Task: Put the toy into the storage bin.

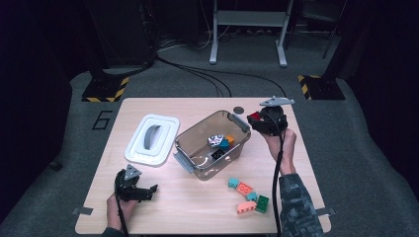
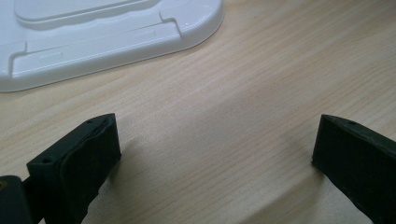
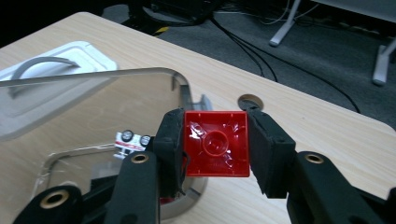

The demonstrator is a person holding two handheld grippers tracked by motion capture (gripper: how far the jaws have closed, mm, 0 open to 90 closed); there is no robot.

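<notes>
While raised, right claw (image 3: 215, 144) pinching red brick (image 3: 216, 143), beside bin (image 1: 190, 140)

From my high view the table (image 1: 197, 207) sits in a bright pool of overhead light while the floor and the room's edges fall off into near black, and the whole picture is soft and a little grainy. In my left gripper view the white lid (image 2: 93, 42) is slightly glary and the near jaws are blurred, with soft shadows beside them. In my right gripper view the red brick (image 3: 216, 142) shows sharp, shiny highlights.
</notes>
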